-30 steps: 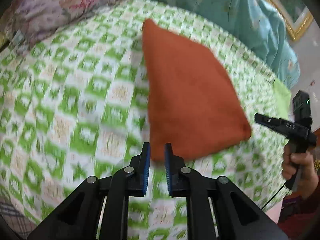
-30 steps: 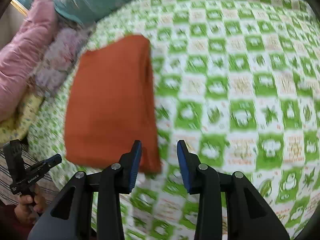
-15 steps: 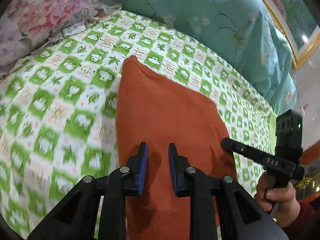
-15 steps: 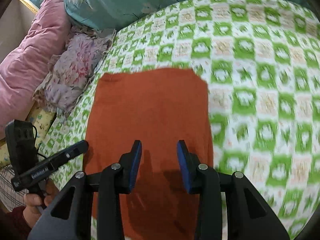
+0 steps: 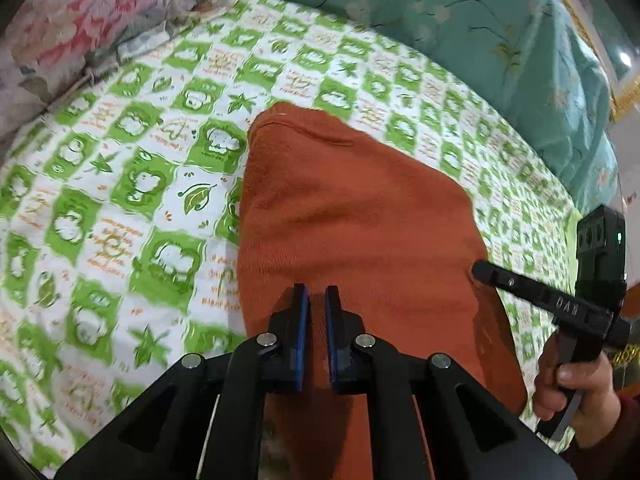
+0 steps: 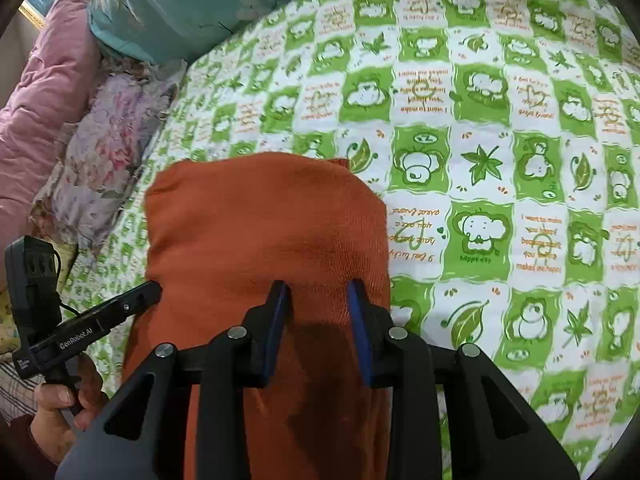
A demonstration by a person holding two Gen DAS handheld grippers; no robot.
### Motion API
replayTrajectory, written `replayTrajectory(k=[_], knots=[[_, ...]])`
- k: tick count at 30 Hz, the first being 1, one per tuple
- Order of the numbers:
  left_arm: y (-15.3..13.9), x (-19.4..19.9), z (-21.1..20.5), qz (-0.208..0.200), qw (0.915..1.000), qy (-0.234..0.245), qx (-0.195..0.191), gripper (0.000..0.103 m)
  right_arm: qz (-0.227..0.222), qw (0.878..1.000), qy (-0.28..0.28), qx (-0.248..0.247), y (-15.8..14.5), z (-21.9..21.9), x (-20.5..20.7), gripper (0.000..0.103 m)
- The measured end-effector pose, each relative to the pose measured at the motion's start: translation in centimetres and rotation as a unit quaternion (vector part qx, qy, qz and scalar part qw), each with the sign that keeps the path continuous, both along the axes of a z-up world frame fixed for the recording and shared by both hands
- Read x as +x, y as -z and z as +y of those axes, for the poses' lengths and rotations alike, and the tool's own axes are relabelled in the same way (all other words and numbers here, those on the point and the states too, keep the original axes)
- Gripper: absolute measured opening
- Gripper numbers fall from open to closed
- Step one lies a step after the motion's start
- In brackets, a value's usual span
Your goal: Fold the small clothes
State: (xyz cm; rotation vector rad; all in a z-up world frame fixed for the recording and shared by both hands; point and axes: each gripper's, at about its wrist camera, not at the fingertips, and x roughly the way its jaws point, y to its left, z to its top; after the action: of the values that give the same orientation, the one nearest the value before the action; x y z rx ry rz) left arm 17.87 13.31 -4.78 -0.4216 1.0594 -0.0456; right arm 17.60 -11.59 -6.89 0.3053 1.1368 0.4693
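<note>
Bedsheet (image 6: 480, 128), green-checked, carries orange garment (image 5: 352, 232); left hand-held gripper (image 5: 316, 300) nearly closed, right hand-held gripper (image 6: 318, 292) open, neither holding anything.

green checked bedsheet (image 6: 480, 160), teal quilt (image 5: 480, 40), floral pillow (image 6: 108, 160)

the folded cloth (image 5: 360, 240) is a plain rust orange, a fine ribbed knit. under it the bedsheet (image 5: 132, 200) is checked in bright green and white, with white cartoon animals and green leaves in the squares and small orange lettering. beyond the cloth's far edge lies a teal quilt (image 5: 500, 40) with pale flowers and dark twigs. left of the cloth a pillow (image 6: 108, 160) is lilac-grey with pink flowers, and past that a plain pink quilt (image 6: 48, 80). the left gripper (image 5: 316, 320) and right gripper (image 6: 320, 312) are black with blue pads (image 6: 360, 328).
</note>
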Motion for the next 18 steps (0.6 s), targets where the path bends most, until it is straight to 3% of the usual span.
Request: replayTrajectory(k=[5,10,14,18], knots=[[-1.7,-5.4,-0.5,-0.018,0.999,0.019,-0.037,0.017,-0.008,1.0,-0.019,0.018,-2.1,-1.0,-3.8,0.034],[-1.7,-10.6,-2.8,-0.008,0.9958,0.055,-0.073,0.017,-0.003,0.999,-0.034,0.022,-2.5,-1.8,-8.5,0.034],[-0.8,-13.2,-4.4,0.009,0.9949,0.08,-0.061,0.017,-0.012,0.998,-0.053,0.012,-2.1,-2.2,-12.3,0.034],[1.5,-14.3,-5.3,0.035,0.9951,0.091,-0.019,0.017,0.013,0.998,-0.057,-0.032,0.6,-2.5,-14.8,0.034]])
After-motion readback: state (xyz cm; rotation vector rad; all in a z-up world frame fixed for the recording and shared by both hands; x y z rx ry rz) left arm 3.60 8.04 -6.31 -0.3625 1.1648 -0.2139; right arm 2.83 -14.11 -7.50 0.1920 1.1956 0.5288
